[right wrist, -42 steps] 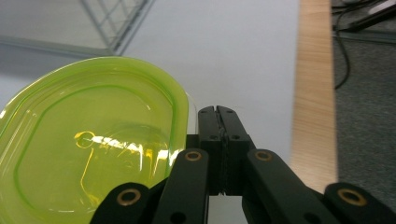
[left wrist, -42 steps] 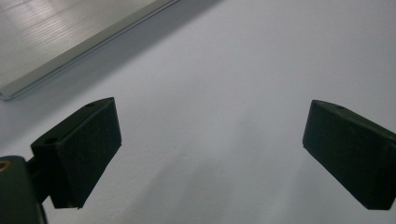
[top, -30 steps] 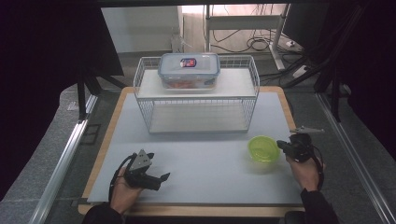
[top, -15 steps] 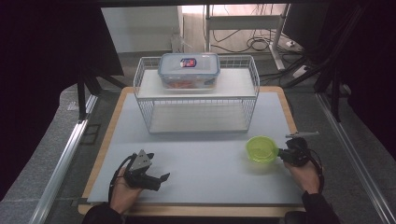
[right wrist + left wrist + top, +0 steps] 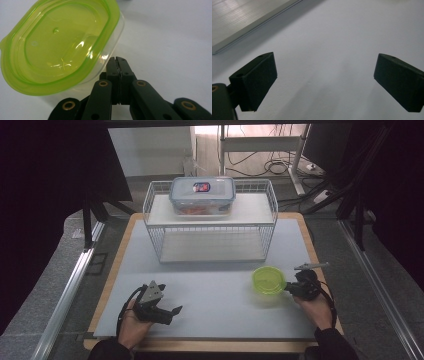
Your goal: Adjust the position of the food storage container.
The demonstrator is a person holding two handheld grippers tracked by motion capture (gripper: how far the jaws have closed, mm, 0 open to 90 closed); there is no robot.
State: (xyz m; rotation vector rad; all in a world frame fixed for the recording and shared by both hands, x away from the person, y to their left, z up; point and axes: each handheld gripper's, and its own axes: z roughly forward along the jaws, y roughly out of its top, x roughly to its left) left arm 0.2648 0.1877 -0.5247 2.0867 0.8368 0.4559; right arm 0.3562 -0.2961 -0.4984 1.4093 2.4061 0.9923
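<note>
A white wire rack [image 5: 210,227] is standing at the far edge of the surface [image 5: 210,285], midway between its far corners. A clear lidded food box [image 5: 202,195] is sitting on the rack's top shelf, left of the shelf's middle. Cables [image 5: 272,167] are lying on the floor beyond the surface's far edge.

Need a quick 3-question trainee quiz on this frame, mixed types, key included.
1. True or false: the right gripper has its jaws shut beside the green-lidded container.
2. The left gripper is: A) open over bare mat, B) shut on a lid, C) holding the wire rack.
3. What sits on top of the wire rack?

Key: 1 true. 2 A. 3 a clear lidded box with food inside.
</note>
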